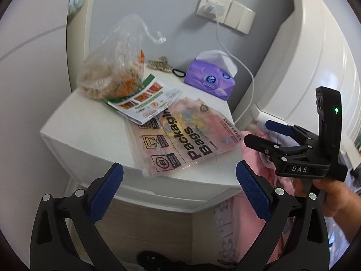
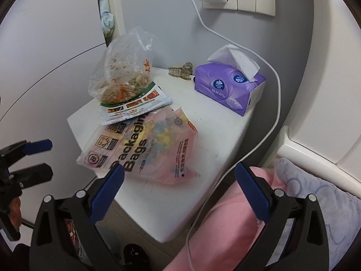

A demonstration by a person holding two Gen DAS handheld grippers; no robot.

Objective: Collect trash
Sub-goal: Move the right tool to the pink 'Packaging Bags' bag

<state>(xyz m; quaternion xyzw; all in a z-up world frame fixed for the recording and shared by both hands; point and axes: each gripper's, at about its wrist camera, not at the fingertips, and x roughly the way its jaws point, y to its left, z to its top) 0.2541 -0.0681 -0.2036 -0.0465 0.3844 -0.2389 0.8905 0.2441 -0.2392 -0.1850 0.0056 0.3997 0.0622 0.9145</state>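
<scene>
A white bedside cabinet [image 2: 214,135] was seen against a grey wall. On its top lay a pink "Packaging Bags" pouch [image 2: 149,151], overlapped at its far end by a printed leaflet [image 2: 135,106], on which a clear plastic bag of food scraps [image 2: 123,72] stood. A purple tissue pack [image 2: 227,85] and a hair claw [image 2: 180,70] were set further back (near the wall). The left gripper [image 1: 179,192] and right gripper [image 2: 179,192] were held spread wide, nothing between their fingers, both short of the pouch.
</scene>
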